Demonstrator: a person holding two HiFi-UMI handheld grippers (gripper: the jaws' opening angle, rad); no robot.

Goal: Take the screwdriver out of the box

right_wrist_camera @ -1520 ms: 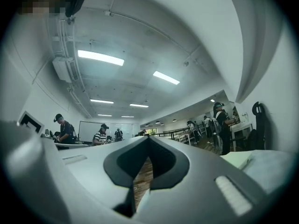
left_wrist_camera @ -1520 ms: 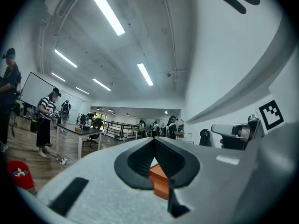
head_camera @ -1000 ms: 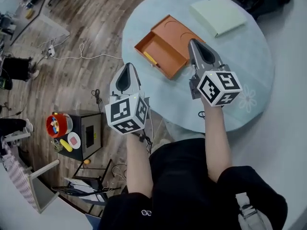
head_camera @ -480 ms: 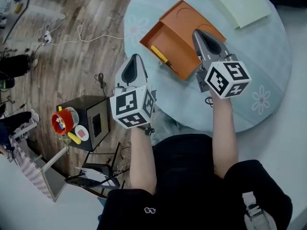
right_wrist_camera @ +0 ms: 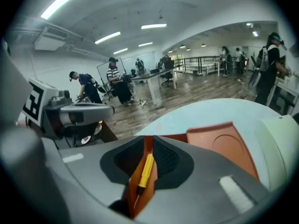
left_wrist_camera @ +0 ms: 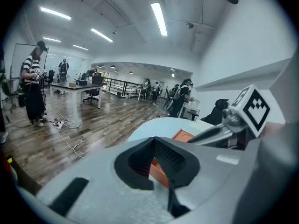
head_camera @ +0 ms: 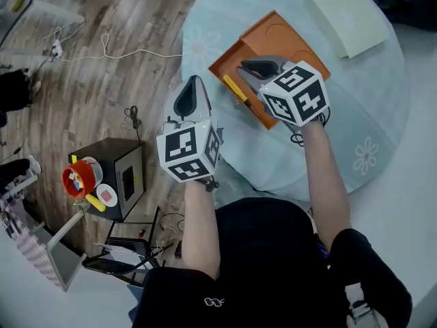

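Note:
An open orange box (head_camera: pixel 222 65) lies on the round pale-blue table (head_camera: pixel 369 115), its lid (head_camera: pixel 281 31) folded back. In the box lies a yellow-handled screwdriver (head_camera: pixel 235 91). My right gripper (head_camera: pixel 243 67) hangs over the box, pointing left and down. Its jaws are opening, with only a narrow gap between them, and the screwdriver (right_wrist_camera: pixel 145 171) shows through the gap, below the pads and untouched. My left gripper (head_camera: pixel 193 81) is shut and holds nothing, off the table's left edge. Through its hollow I see the box (left_wrist_camera: pixel 156 170).
A pale green pad (head_camera: pixel 348 19) lies at the table's far right. On the wooden floor to the left stand a black box (head_camera: pixel 126 176) and a red container (head_camera: pixel 80 177), with a cable (head_camera: pixel 102 46) further off. Several people (right_wrist_camera: pixel 113 80) stand at desks far away.
The right gripper has swung left and dropped, from beside the box to over it, with its jaws slightly parted. The left gripper has moved a little forward toward the table edge.

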